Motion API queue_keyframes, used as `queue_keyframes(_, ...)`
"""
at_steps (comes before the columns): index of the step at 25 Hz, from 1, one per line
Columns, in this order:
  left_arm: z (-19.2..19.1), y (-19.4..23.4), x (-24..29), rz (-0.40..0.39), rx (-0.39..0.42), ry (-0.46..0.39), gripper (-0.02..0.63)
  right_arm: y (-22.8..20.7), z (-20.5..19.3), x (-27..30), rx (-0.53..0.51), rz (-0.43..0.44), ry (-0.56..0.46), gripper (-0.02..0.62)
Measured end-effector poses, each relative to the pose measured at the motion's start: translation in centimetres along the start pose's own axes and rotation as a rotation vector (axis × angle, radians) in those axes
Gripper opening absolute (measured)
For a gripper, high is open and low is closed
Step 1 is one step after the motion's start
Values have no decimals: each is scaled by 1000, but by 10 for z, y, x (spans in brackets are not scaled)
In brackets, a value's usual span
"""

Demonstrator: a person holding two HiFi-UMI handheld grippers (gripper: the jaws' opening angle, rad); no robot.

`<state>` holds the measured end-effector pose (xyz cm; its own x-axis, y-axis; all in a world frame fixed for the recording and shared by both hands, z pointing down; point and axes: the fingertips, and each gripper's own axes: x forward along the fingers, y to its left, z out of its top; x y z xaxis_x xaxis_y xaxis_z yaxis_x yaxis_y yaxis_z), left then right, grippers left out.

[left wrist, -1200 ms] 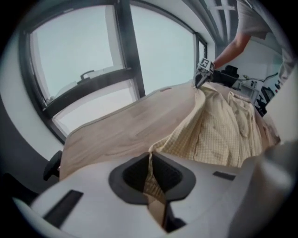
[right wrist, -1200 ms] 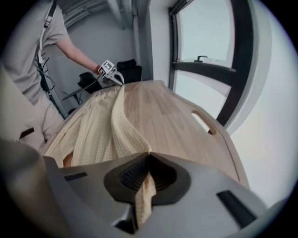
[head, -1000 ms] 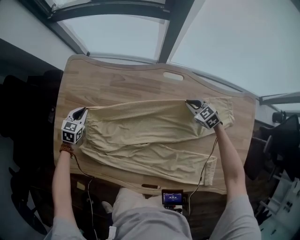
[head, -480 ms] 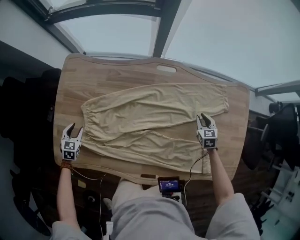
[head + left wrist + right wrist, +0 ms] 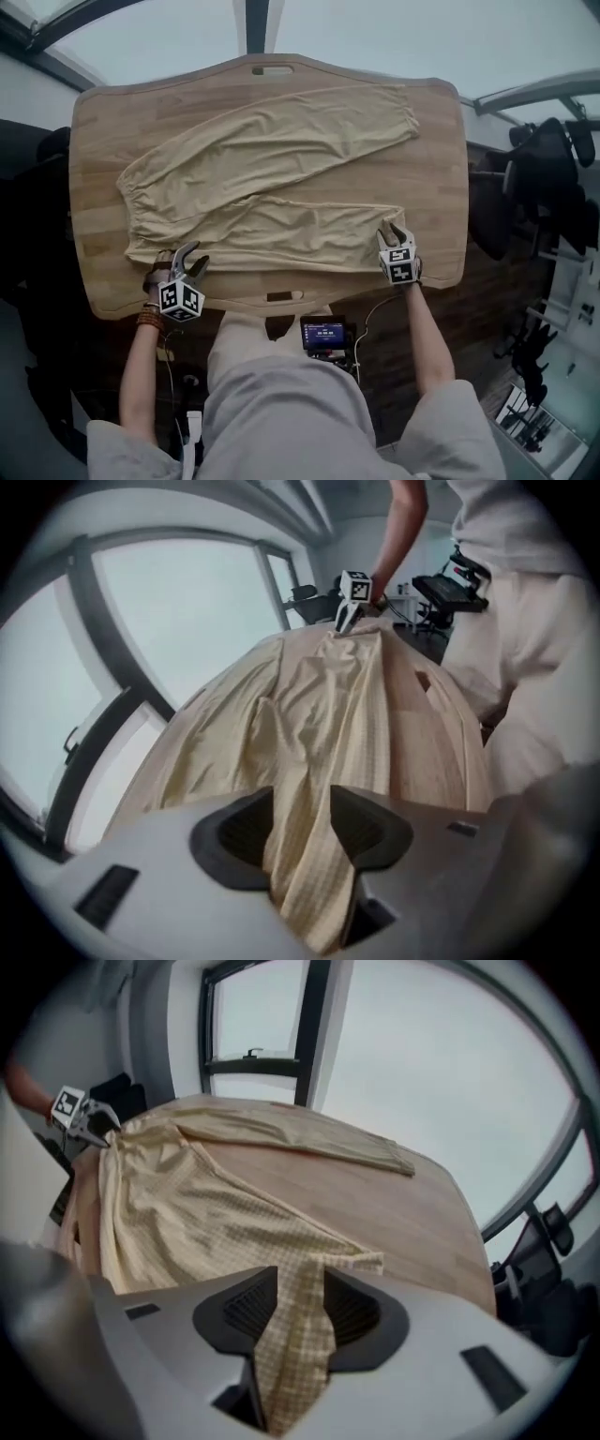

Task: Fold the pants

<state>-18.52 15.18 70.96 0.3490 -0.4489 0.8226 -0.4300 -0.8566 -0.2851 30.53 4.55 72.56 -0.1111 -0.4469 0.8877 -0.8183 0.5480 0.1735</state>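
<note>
My left hand-held gripper (image 5: 305,827) has just been opening its jaws. They stand apart with a ridge of the pants (image 5: 267,183) between them, at the waist end by the worktop's near left corner; I judge the pads are not clamped on it. My right hand-held gripper (image 5: 300,1307) has just been opening too, and its parted jaws straddle the cuff (image 5: 386,217) of the near leg, close to the near right corner.

As I read it, the step is to take the near leg (image 5: 281,232) at both ends and carry it over the far leg (image 5: 281,131). To do that well I should close on both layers at once and pinch at the outer seam rather than on a loose wrinkle. I should also lift both ends together, so the cloth hangs taut and the cuffs meet.

The pants lie flat, with the waist toward the left edge and the legs splayed apart toward the right edge. The near leg runs just inside the near edge, so a pull toward me could drag it off. Bare worktop (image 5: 98,122) lies beyond the far leg and along the left edge, giving room to lay the fold. A small screen (image 5: 325,334) sits below the near edge, close to my body.
</note>
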Motion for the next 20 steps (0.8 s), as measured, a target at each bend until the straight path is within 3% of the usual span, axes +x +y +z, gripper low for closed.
queue_keyframes(2, 14, -12, 14, -29, 34, -2, 193, -10, -8, 6, -15, -36, 22, 156)
queue_keyframes(6, 9, -41, 31, -85, -56, 84, 192, -16, -26, 9, 31, 2, 16, 153)
queue_keyframes(8, 7, -47, 34, -53, -108, 118, 132, -19, -29, 7, 58, 57, 15, 122)
queue_keyframes(9, 6, -48, 32, -28, -120, 142, 120, -22, -29, 5, 63, 81, 16, 54)
queue_keyframes(10, 2, -51, 29, -6, -124, 172, 91, -25, -27, 1, 69, 103, 10, 34)
queue_keyframes(14, -10, -67, 14, 47, -167, 262, 61, -60, -32, -25, 172, 154, -65, 29)
queue_keyframes(17, -16, -91, 2, 49, -186, 322, 61, -111, -65, -35, 294, 95, -68, 35)
queue_keyframes(20, -24, -112, -8, 46, -191, 378, 66, -167, -113, -42, 419, -79, -8, 58)
